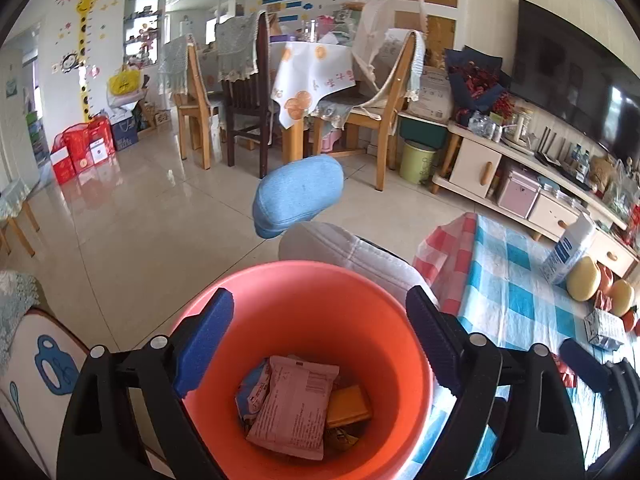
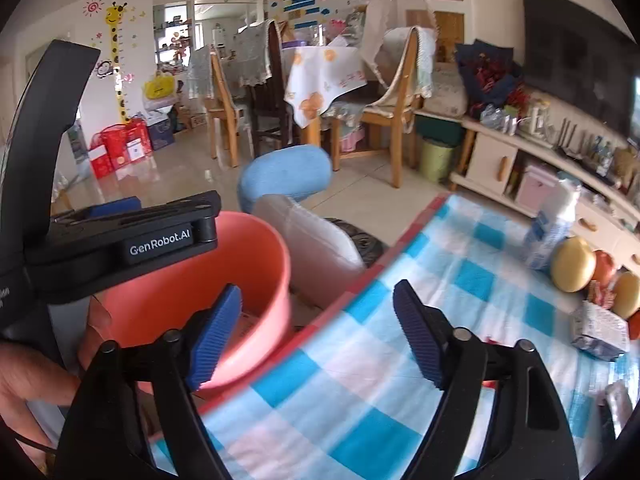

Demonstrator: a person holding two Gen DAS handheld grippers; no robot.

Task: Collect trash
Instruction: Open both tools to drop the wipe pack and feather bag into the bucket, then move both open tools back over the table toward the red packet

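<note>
An orange bucket [image 1: 304, 300] stands beside the table, and in it lie a pink wrapper [image 1: 292, 404], a yellow packet [image 1: 348, 404] and a blue wrapper. My left gripper [image 1: 320, 344] hangs open over the bucket's mouth, one finger near each side of the rim, nothing between the pads. My right gripper [image 2: 318, 338] is open and empty above the edge of the blue-checked tablecloth [image 2: 360, 400], just right of the bucket [image 2: 240, 280]. A crumpled small carton [image 2: 598, 334] lies on the cloth at the far right. A hand [image 2: 36, 380] holds the left gripper's handle.
A white and blue milk carton [image 1: 568, 252] and two yellow round fruits [image 1: 584, 278] sit on the table's far side. A blue-topped chair [image 1: 298, 196] stands behind the bucket. Beyond it are dining chairs, a green bin [image 1: 418, 160] and a TV cabinet [image 1: 476, 168].
</note>
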